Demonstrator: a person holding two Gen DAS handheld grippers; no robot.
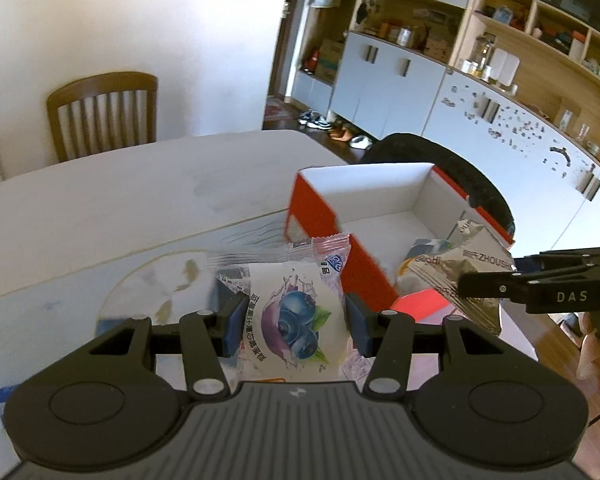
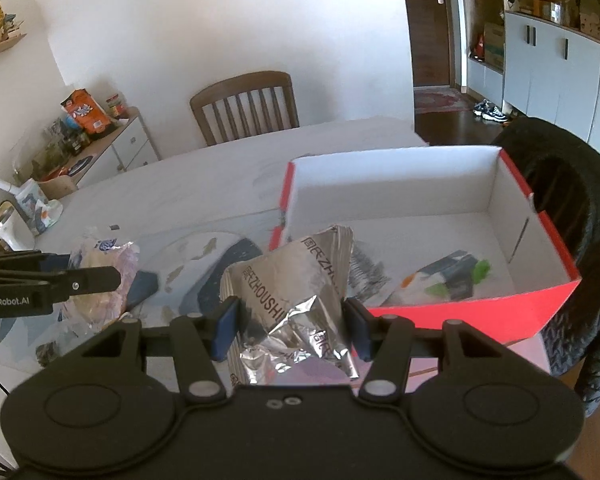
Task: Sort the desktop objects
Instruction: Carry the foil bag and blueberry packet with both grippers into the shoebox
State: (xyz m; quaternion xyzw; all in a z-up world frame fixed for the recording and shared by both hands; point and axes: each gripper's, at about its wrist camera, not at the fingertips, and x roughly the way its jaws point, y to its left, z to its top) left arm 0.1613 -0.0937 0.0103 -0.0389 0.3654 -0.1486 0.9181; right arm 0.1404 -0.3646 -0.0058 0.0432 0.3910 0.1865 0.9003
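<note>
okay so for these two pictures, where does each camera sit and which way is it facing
Left wrist: on the left gripper, looking down past the blueberry snack packet it holds, across the table; the right gripper enters at right.
Right wrist: on the right gripper, which holds a silver foil packet, facing the red box; the left gripper enters at left.
Shared: box, table, wooden chair, both packets.

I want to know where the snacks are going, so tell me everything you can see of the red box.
The red box is an open, lidless cardboard carton, red outside and plain white inside, sitting upright at the edge of the pale table. A dark padded chair back stands behind it. One colourful packet already lies on its floor. The silver foil packet, held in the right gripper, hangs before its near corner.
</note>
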